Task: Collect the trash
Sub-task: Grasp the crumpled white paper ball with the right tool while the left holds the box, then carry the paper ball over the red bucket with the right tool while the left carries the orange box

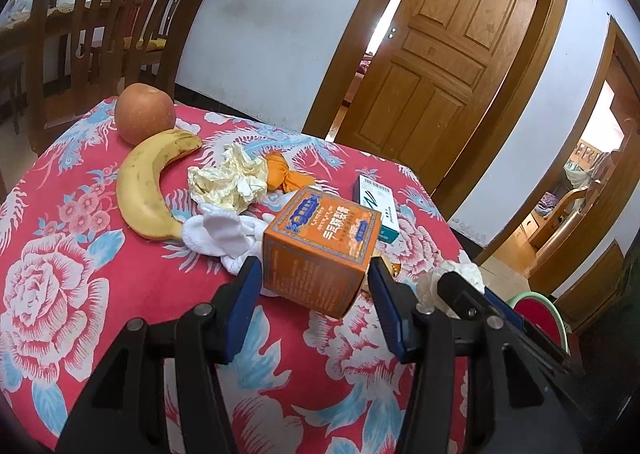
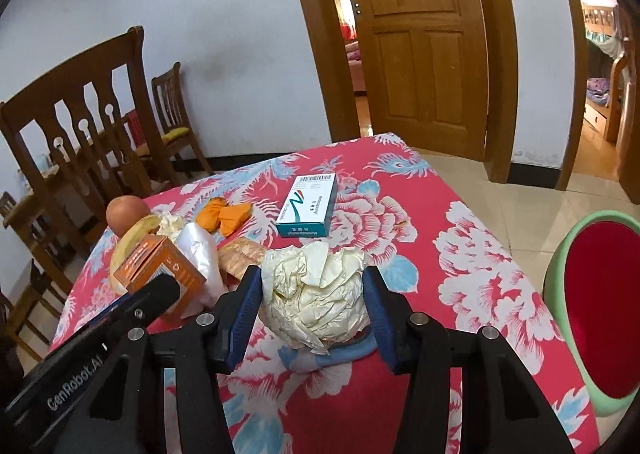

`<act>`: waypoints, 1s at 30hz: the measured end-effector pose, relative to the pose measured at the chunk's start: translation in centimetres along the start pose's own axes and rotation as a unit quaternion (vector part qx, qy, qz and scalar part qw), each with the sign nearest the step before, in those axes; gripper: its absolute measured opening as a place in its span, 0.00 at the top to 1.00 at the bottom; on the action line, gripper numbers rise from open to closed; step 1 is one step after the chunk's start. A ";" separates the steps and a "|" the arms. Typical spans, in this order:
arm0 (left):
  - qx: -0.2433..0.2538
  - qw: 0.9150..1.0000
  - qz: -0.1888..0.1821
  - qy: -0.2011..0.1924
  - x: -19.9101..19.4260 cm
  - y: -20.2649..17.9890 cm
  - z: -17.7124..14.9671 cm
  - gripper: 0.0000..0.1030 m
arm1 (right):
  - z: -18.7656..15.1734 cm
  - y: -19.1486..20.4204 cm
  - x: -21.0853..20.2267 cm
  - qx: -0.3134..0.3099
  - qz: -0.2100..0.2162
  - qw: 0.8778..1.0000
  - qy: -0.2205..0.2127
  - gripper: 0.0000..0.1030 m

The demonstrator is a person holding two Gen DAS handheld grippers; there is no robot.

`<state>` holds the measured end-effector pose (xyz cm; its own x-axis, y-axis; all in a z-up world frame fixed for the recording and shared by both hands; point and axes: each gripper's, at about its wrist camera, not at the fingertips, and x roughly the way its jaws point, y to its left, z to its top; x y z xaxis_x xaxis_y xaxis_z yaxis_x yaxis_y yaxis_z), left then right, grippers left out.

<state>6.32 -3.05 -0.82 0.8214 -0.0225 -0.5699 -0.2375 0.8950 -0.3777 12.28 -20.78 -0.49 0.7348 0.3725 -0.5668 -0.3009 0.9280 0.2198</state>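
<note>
A: Clutter covers the bench point(image 1: 72, 294) in the left wrist view. What is the left gripper point(image 1: 316, 274) doing?

B: Its blue pads point(image 1: 246, 294) press both sides of the orange carton point(image 1: 320, 250), which sits tilted just above the floral cloth. Past it lie a white cloth point(image 1: 216, 234), a crumpled yellowish paper point(image 1: 228, 182), an orange wrapper point(image 1: 282, 174), a banana point(image 1: 146, 190) and an apple point(image 1: 145, 118). A teal and white box point(image 1: 378, 206) lies behind the carton.

A: And the right wrist view?

B: The right gripper point(image 2: 314, 290) is closed on a paper ball point(image 2: 316, 294), one pad point(image 2: 378, 306) against each side, near the bench's front edge. The teal and white box point(image 2: 307, 206) lies flat beyond it, well apart. Off the bench to the right stands a green bin point(image 2: 558, 266) with a red liner, on the tiled floor.
</note>
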 end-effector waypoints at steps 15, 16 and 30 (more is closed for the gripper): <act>0.019 1.000 -0.012 0.000 0.0 -1.0 -0.3 0.47 | -0.4 -0.9 -1.0 0.015 0.015 1.000 -0.009 0.49; 0.024 1.000 -0.012 0.000 0.0 -1.2 -0.3 0.47 | -0.4 -1.0 -1.1 0.016 0.014 1.000 -0.011 0.49; 0.082 0.996 -0.016 0.009 -2.3 -5.5 -0.5 0.47 | -1.3 -3.4 -5.0 0.016 -0.037 0.997 -0.062 0.49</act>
<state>5.47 -8.12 2.17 0.8169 -0.0595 -0.5737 -0.1219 0.9544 -0.2726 8.86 -25.81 0.60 0.8250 0.2985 -0.4799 -0.2242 0.9523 0.2069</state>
